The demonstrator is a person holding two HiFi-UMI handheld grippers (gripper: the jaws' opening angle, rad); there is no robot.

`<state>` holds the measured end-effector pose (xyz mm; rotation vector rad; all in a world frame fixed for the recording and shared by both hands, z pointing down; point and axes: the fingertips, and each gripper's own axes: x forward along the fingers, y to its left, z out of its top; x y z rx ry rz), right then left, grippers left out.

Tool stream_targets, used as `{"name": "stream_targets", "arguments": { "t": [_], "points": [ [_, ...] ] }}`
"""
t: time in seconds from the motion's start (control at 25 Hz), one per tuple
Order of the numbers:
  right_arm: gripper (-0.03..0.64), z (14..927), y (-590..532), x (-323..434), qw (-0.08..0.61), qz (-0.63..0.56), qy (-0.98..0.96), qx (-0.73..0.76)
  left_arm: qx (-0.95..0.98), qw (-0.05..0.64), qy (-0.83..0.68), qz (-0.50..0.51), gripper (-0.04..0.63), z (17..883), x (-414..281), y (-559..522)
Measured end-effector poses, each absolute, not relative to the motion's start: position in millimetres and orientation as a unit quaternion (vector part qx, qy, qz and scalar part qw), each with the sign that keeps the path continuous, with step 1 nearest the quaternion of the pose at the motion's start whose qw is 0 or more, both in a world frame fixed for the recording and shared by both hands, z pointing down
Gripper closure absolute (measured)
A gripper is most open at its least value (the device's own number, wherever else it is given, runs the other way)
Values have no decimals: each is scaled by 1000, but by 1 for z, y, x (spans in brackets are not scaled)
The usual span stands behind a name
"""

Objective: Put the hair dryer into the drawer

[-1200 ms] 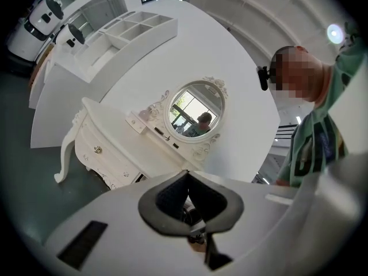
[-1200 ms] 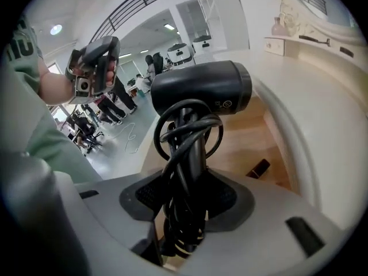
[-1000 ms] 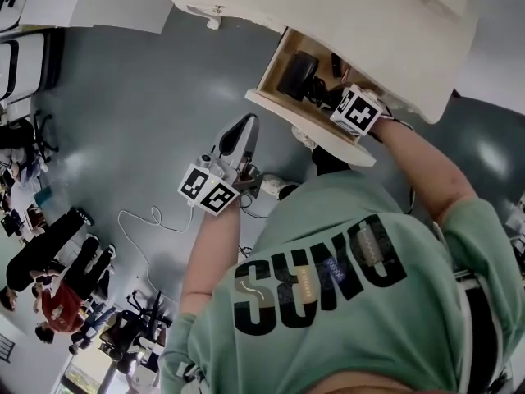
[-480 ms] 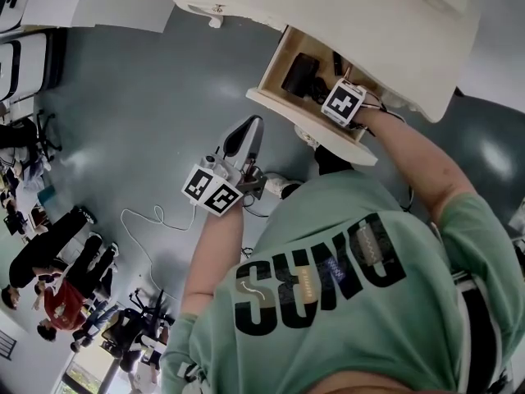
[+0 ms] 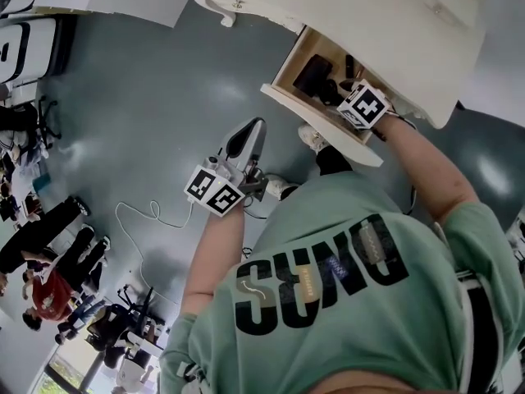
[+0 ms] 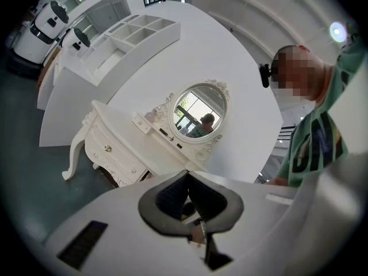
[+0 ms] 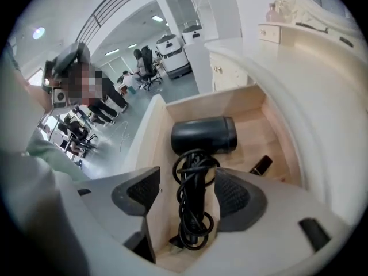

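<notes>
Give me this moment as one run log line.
hair dryer: lying in drawer | right gripper: jaws just opened, its handle between them, ungripped | left gripper: shut, empty

You hold two hand-held grippers: one left hand-held gripper (image 6: 188, 195) and one right hand-held gripper (image 7: 187, 190). You have one open drawer (image 7: 253, 103), and in it one hair dryer (image 7: 204, 135) with one coiled cord (image 7: 192, 211) and one small black item (image 7: 261, 164). There is one dresser (image 6: 115, 148) with one oval mirror (image 6: 200, 112), and one white cable (image 5: 154, 210) on the floor (image 5: 148, 97)
</notes>
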<state>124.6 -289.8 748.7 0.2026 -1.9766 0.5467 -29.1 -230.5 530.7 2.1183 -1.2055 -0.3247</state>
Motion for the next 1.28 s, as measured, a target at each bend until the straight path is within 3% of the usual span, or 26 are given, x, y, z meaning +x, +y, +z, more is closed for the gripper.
{"name": "stream_targets", "arguments": {
  "t": [0.08,0.28,0.48,0.8,1.28],
  "points": [
    [327,727,-295,112,475,230,-844,94,808,328,-472,-127,591,529,-38,-222],
    [417,636,-292,55,343,226,-908,85,794,301,-508,-146,591,501,-76,-188],
    [463,550,-247,-35,256,204,-945,-11,765,263,-565,-166,591,462,-135,-134],
    [528,472,-137,-165,189,126,-954,-193,686,168,-685,-178,591,422,-225,-3],
    [621,397,-11,-257,145,90,-944,-281,589,100,-776,-203,591,377,-289,170]
  ]
}}
